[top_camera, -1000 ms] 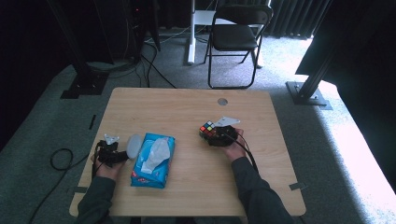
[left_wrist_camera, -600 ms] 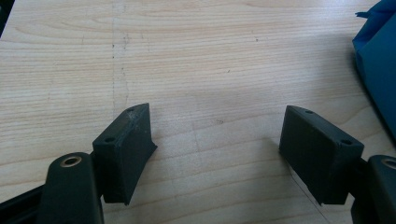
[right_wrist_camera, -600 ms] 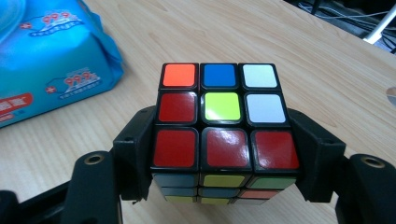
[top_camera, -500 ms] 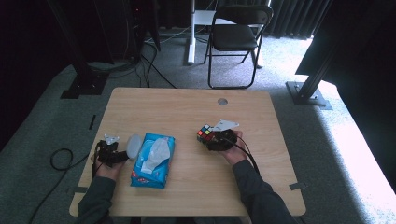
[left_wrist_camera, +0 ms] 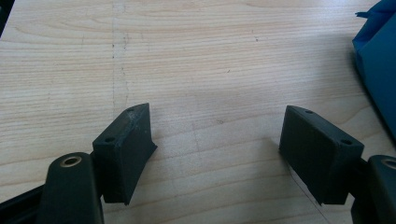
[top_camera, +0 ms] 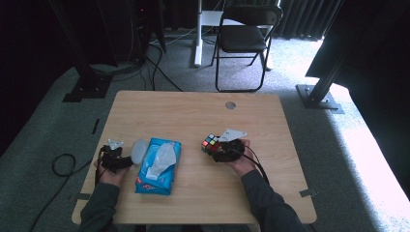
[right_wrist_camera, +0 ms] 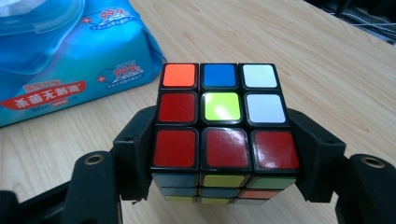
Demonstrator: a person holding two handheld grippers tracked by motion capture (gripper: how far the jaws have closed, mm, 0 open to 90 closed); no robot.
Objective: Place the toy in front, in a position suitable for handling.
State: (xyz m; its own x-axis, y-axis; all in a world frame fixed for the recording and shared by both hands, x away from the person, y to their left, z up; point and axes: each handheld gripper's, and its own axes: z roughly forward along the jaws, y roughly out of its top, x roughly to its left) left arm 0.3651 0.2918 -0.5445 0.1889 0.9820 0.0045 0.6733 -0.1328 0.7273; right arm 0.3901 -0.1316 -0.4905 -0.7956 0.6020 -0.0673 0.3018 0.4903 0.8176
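Observation:
A scrambled colour cube (right_wrist_camera: 223, 122) sits between the two black jaws of my right gripper (right_wrist_camera: 223, 156), which is shut on its sides. In the high view that cube (top_camera: 211, 143) is just right of the table's middle, held by the right gripper (top_camera: 218, 150). A blue pack of wet wipes (top_camera: 158, 164) with its clear lid flipped open lies left of the middle, and its printed side (right_wrist_camera: 70, 65) shows behind the cube. My left gripper (top_camera: 120, 162) rests near the left edge, beside the pack. Its jaws (left_wrist_camera: 219, 149) stand wide open over bare wood.
The wooden table (top_camera: 193, 116) has a round cable hole (top_camera: 230, 105) near its far edge. A folding chair (top_camera: 244, 38) stands beyond the table. A black cable (top_camera: 63, 166) loops on the carpet at the left. The blue pack's corner (left_wrist_camera: 378, 70) lies to the right of the left jaws.
The right gripper with the cube has slid a little to the left, toward the wipes pack. The left gripper has stayed in place.

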